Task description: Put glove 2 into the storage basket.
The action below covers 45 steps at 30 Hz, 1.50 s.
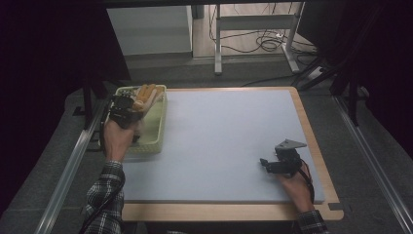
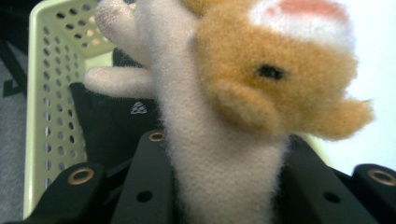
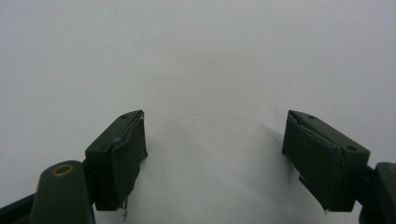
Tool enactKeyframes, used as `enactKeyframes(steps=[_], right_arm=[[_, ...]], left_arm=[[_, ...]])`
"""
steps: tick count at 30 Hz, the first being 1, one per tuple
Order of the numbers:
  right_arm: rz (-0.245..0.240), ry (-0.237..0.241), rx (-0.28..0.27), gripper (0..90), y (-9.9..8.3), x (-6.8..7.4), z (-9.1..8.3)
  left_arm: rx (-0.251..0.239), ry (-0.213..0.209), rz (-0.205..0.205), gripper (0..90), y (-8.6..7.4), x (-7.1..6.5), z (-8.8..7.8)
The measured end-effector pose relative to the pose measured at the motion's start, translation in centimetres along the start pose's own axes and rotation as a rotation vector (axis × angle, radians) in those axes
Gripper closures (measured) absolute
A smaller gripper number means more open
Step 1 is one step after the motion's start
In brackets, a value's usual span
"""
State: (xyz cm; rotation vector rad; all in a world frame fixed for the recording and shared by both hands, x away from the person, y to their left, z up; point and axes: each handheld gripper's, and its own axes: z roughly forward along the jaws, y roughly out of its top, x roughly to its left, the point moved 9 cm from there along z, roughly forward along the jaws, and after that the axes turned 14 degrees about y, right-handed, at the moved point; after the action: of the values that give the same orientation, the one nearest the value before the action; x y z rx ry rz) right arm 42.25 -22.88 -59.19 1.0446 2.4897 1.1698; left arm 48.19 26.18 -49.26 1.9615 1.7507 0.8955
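- My left gripper (image 2: 224, 186) is clamped on the plush toy (image 2: 243, 93) (orange and cream) over the basket (image 1: 155, 136).
- My right gripper (image 3: 215, 158) rests wide apart, holding nothing, on the table (image 1: 224, 141).

My left gripper (image 1: 127, 108) is over the basket (image 1: 155, 127), which stands at the far left of the mat (image 1: 219, 141). Between its jaws I hold the plush toy (image 2: 219, 121), whose body runs down between the two pads, while the head leans to the right in the left gripper view. In the high view the toy sits above the far end of the basket. A dark thing (image 2: 116, 126) lies in the basket, behind the toy. My right gripper (image 1: 272, 163) rests low at the near right of the mat, well apart from the basket, with nothing between its jaws. The mat lies on the table (image 1: 311, 131).
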Motion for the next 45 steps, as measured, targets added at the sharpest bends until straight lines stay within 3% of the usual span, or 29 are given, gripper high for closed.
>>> enactKeyframes(steps=[9, 13, 18, 19, 21, 23, 26, 29, 31, 35, 39, 43, 45], right_arm=[[0.000, 0.000, -0.001, 21.0, 0.0, 0.0, 0.0], [0.000, 0.000, -0.001, 21.0, 0.0, 0.0, 0.0], [0.000, 0.001, -0.001, 21.0, 0.0, 0.0, 0.0], [0.000, 0.001, -0.001, 21.0, 0.0, 0.0, 0.0], [0.000, 0.001, -0.001, 21.0, 0.0, 0.0, 0.0], [0.000, 0.001, -0.001, 21.0, 0.0, 0.0, 0.0], [0.000, 0.001, -0.001, 21.0, 0.0, 0.0, 0.0], [0.000, 0.001, -0.001, 21.0, 0.0, 0.0, 0.0], [0.000, 0.001, -0.001, 21.0, 0.0, 0.0, 0.0], [0.000, 0.001, -0.001, 21.0, 0.0, 0.0, 0.0], [0.000, 0.001, -0.001, 21.0, 0.0, 0.0, 0.0], [0.000, 0.001, -0.001, 21.0, 0.0, 0.0, 0.0], [0.000, 0.001, -0.001, 21.0, 0.0, 0.0, 0.0]], left_arm=[[0.081, 0.024, -0.035, 70.7, -0.7, 0.5, 4.5], [0.123, 0.023, -0.015, 69.8, -0.9, -0.4, 6.5], [0.174, 0.042, 0.044, 68.1, -0.8, -1.6, 7.9], [0.193, 0.026, 0.044, 66.6, -0.9, -1.9, 8.1], [0.235, 0.006, 0.071, 58.8, -1.1, -2.6, 8.5], [0.249, 0.025, 0.097, 47.3, -1.1, -2.9, 8.9], [0.267, 0.013, 0.117, 26.9, -1.3, -3.2, 9.2], [0.260, -0.019, 0.079, 17.2, -1.1, -3.2, 8.7], [0.254, -0.028, 0.077, 13.0, -1.1, -3.1, 8.3], [0.222, -0.067, 0.047, 11.2, -0.9, -2.6, 7.5], [0.191, -0.072, 0.014, 15.5, -0.7, -1.4, 6.8], [0.188, -0.083, 0.009, 34.8, -0.7, -1.0, 6.6], [0.199, -0.114, 0.016, 46.1, -0.9, -1.4, 6.8]])
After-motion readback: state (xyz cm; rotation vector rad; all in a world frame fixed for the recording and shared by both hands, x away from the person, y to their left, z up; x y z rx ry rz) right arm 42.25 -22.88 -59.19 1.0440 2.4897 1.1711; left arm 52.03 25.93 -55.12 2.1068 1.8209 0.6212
